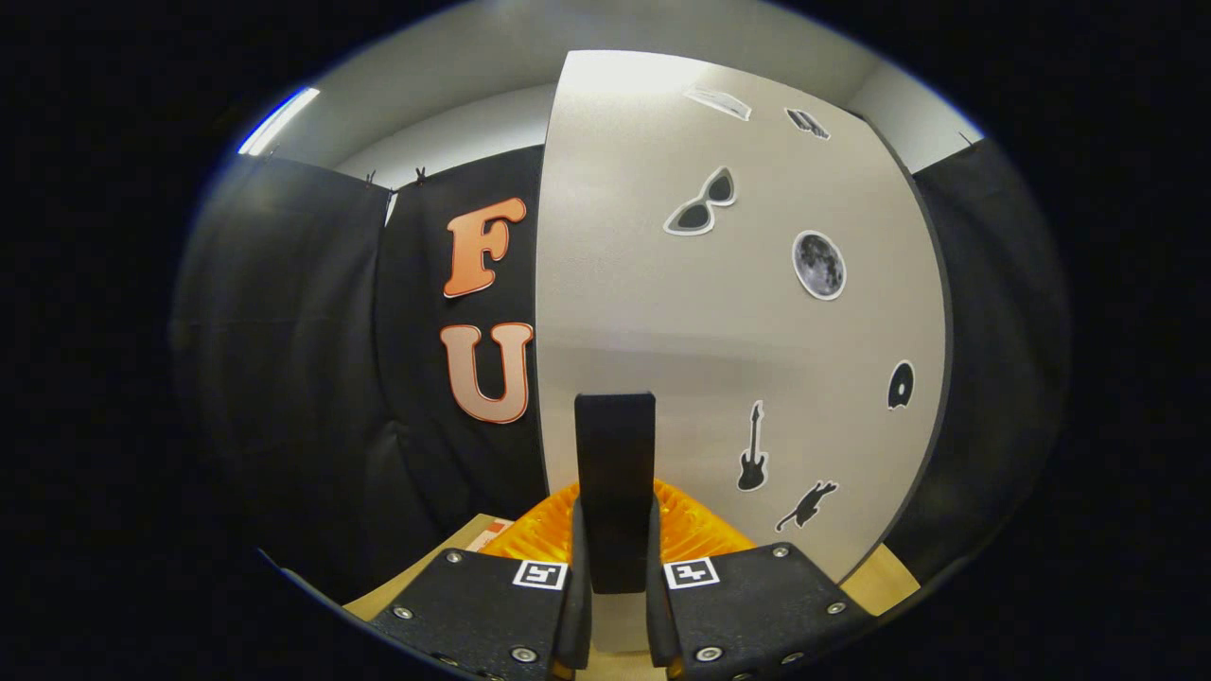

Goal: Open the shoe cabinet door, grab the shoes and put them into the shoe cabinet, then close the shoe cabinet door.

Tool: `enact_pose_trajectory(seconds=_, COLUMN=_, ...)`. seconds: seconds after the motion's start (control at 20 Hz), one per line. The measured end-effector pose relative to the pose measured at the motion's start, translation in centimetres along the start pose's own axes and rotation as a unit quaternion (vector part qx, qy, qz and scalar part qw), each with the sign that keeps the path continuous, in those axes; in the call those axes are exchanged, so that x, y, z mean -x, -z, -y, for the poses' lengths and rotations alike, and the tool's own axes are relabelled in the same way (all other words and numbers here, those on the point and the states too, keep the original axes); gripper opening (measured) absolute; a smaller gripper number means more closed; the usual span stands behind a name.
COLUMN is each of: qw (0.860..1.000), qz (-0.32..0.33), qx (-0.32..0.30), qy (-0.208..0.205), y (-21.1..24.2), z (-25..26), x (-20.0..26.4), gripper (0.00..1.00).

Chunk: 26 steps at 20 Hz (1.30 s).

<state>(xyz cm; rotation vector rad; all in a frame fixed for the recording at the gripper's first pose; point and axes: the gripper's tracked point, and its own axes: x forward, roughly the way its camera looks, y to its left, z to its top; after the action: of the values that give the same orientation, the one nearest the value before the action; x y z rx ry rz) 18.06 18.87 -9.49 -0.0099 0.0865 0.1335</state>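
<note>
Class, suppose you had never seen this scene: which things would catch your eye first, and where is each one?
First, the pale cabinet door, rising straight ahead of the tongs and dotted with dark stickers: sunglasses, a moon, a guitar. Next, the dark upright handle on that door, standing between the two fingers, which sit close against its sides. Below it, a ribbed orange piece glows.

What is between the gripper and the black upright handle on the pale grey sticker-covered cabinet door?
Nothing visible. The black upright handle sits between the fingers of the gripper, which press on both its sides, on the pale grey cabinet door.
</note>
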Motion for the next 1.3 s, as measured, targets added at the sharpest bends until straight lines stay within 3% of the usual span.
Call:
enact_pose_trajectory(seconds=0.55, qw=1.0, qz=0.005, qx=0.001, qy=0.011, y=0.0, z=4.6, x=8.4, gripper=0.23)
enact_pose_trajectory(seconds=1.0, qw=0.997, qz=0.023, qx=0.0, qy=-0.077, y=0.4, z=11.3, x=14.8, gripper=0.23)
enact_pose_trajectory(seconds=1.3, qw=0.994, qz=0.029, qx=-0.012, qy=-0.101, y=0.8, z=16.9, x=17.3, gripper=0.22)
